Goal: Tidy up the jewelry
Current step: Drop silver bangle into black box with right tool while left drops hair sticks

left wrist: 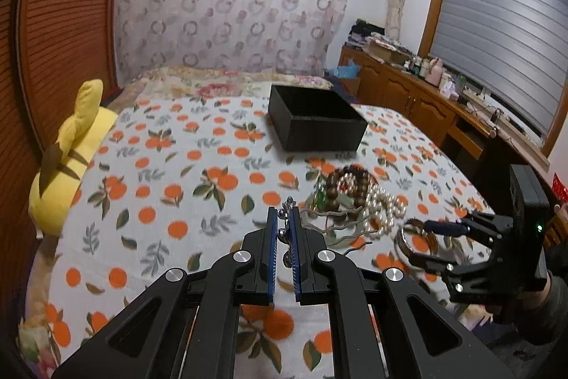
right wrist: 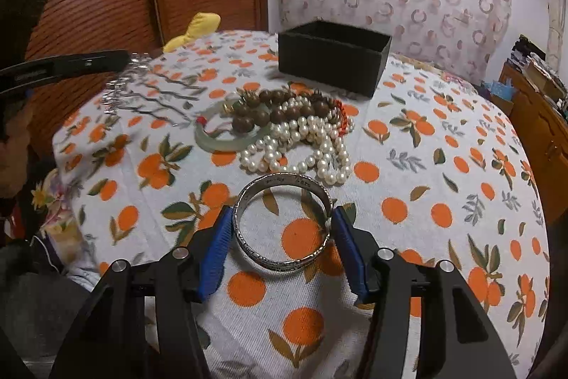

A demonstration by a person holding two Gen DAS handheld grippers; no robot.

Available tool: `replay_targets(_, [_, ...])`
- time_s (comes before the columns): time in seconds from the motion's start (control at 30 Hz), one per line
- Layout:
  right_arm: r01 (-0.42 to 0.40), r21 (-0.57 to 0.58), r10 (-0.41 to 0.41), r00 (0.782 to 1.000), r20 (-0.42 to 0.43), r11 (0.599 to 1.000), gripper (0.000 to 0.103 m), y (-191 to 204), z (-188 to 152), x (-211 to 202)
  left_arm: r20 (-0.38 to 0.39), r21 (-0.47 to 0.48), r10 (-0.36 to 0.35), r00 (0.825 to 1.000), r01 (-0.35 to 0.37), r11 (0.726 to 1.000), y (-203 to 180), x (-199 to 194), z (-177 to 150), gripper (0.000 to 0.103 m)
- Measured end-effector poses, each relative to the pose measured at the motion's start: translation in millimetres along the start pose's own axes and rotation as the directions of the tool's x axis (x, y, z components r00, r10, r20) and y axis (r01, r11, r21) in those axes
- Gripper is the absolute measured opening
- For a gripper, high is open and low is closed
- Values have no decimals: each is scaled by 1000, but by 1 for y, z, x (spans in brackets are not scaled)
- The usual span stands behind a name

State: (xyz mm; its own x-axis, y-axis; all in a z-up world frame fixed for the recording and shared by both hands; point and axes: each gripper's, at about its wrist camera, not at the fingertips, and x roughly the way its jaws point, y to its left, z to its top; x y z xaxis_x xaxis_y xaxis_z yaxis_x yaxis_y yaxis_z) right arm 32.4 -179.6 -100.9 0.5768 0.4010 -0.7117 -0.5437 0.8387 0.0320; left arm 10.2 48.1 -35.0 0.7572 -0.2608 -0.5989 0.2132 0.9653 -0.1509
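My left gripper [left wrist: 283,214] is shut on a silver chain [left wrist: 284,229], held above the bed; it also shows in the right wrist view [right wrist: 122,79]. My right gripper [right wrist: 280,215] holds a silver bangle [right wrist: 284,222] between its blue pads, jaws wide, touching both sides. The jewelry pile lies ahead: white pearl strands [right wrist: 301,144], brown wooden beads [right wrist: 277,109], a pale jade bangle [right wrist: 227,141], thin wavy hairpins [right wrist: 167,98]. The open black box [right wrist: 333,55] stands behind the pile, and shows in the left wrist view [left wrist: 316,118].
The bed has an orange-print blanket [right wrist: 426,201]. A yellow plush toy [left wrist: 71,148] lies at its left edge beside a wooden slatted door [left wrist: 60,23]. A wooden cabinet with clutter [left wrist: 426,87] stands on the right under the window.
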Motion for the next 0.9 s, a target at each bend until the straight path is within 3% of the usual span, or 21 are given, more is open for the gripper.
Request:
replay_targets(0.4, [69, -23, -65, 991, 117, 997, 59, -30, 54, -2, 88, 31, 21, 996, -24, 999, -6, 22, 46, 6])
replay_targets(0.9, [44, 3, -44, 988, 149, 999, 59, -85, 149, 57, 115, 28, 55, 992, -59, 998, 6, 71, 109, 6])
